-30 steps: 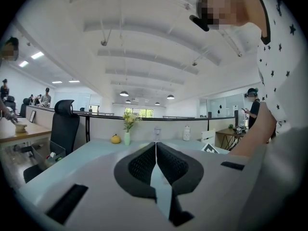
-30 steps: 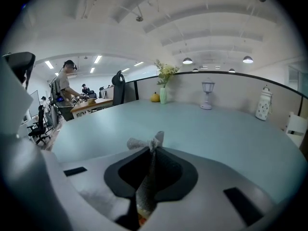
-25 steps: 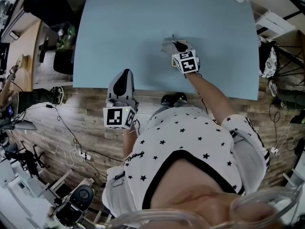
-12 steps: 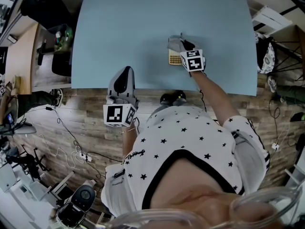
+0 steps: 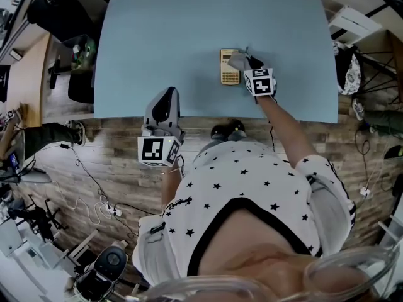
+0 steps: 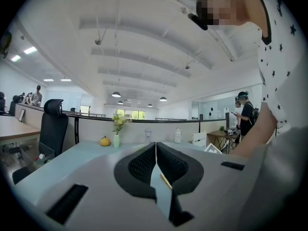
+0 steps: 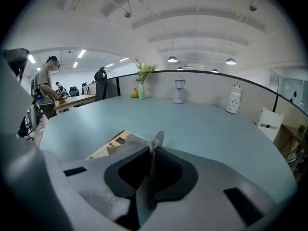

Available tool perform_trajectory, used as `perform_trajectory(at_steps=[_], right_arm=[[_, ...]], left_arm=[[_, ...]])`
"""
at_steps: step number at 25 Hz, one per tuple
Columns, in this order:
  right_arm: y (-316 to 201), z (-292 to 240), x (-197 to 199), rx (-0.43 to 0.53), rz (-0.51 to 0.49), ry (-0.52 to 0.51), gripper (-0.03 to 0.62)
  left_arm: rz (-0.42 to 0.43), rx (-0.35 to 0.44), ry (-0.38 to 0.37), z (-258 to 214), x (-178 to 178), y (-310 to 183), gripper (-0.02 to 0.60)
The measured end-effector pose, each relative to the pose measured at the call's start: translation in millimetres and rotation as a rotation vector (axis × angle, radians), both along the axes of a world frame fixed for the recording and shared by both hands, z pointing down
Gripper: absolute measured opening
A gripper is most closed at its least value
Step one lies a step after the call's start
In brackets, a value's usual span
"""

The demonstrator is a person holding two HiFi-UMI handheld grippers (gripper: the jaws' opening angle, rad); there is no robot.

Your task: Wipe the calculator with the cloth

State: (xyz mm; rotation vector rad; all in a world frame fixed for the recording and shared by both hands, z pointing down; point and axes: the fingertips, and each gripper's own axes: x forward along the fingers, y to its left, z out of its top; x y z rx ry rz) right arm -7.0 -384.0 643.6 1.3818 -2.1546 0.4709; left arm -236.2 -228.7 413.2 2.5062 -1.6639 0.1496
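Calculator (image 5: pixel 229 66) lies flat on the light-blue table (image 5: pixel 157 30), face up. Well to its left and nearer the person, the left gripper (image 5: pixel 165 99) hangs at the table's edge, jaws pressed together on nothing; idle. Just right of the calculator, the grey cloth (image 5: pixel 238 60) is pinched by a fold in the clamped right gripper (image 5: pixel 247 63), and its loose end appears to overlap the calculator's right edge. Judgement: wiping is under way. Keep the pinch firm, lay the cloth flat on the face and drag leftwards with light pressure. The calculator is unpinned and may slide; bracing its left side would help.
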Motion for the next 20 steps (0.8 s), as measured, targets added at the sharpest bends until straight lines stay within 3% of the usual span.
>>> perform_trajectory(at_steps=[10, 15, 20], right_arm=[[2, -14, -4, 0.034, -0.012, -0.024, 0.029], [3, -40, -31, 0.085, -0.067, -0.084, 0.029], [13, -45, -64, 0.073, -0.153, -0.115, 0.031]], left_arm=[[-0.022, 0.007, -0.001, -2, -4, 14, 0.031], [-0.024, 0.012, -0.003, -5, -5, 19, 0.031], [-0.055, 0.011, -0.001, -5, -9, 25, 0.031]])
